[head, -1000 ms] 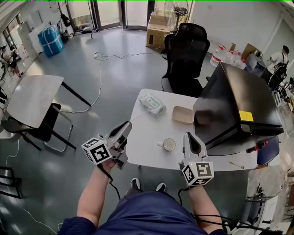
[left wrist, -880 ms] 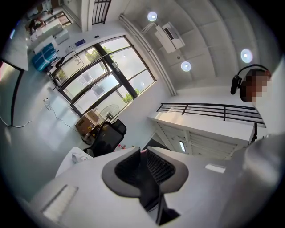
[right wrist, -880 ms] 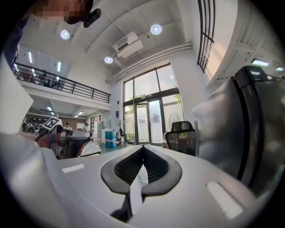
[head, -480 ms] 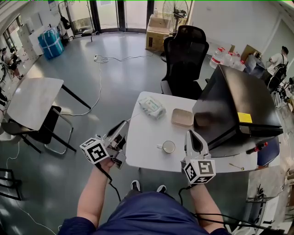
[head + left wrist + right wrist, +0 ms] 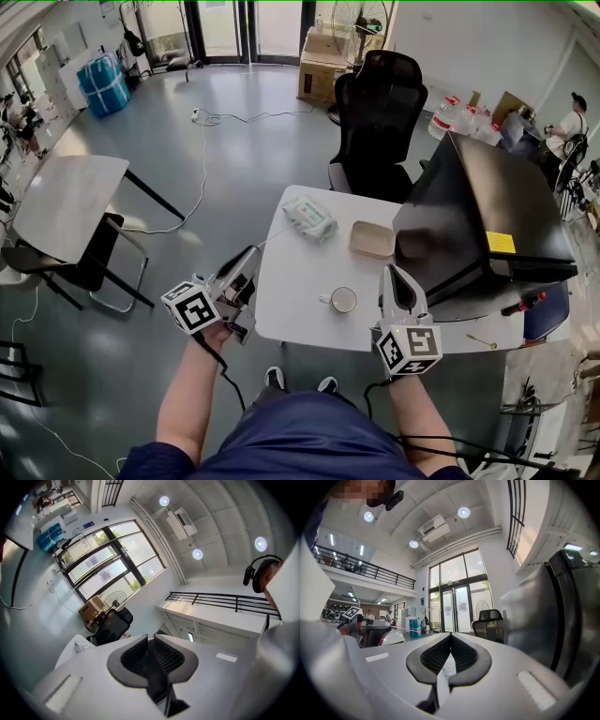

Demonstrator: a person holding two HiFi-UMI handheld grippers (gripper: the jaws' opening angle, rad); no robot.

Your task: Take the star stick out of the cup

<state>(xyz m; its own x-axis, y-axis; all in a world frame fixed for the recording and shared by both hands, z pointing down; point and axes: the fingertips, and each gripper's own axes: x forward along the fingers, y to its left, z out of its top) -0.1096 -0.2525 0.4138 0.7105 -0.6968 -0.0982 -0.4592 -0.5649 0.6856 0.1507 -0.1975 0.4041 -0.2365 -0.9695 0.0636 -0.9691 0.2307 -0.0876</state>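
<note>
A white cup point(image 5: 344, 299) stands near the front of the white table point(image 5: 291, 281), and nothing sticks out of it. My left gripper point(image 5: 251, 255) hangs off the table's left edge, left of the cup, with its jaws closed. The left gripper view shows a red sliver pinched at the tips of that gripper point(image 5: 151, 639). In the right gripper view a thin pink stick point(image 5: 401, 628) pokes out from it; its star end is too small to make out. My right gripper point(image 5: 394, 272) is shut and empty, just right of the cup. Its closed jaws point(image 5: 450, 637) point across the table.
A pack of wipes point(image 5: 309, 216) and a beige dish point(image 5: 373, 238) lie at the table's back. A large black case point(image 5: 478, 216) covers the right side. A black office chair point(image 5: 380, 103) stands behind the table. A grey table point(image 5: 66, 202) stands far left.
My left gripper has drawn back to the left, away from the table's edge and the cup. The right gripper has hardly moved.
</note>
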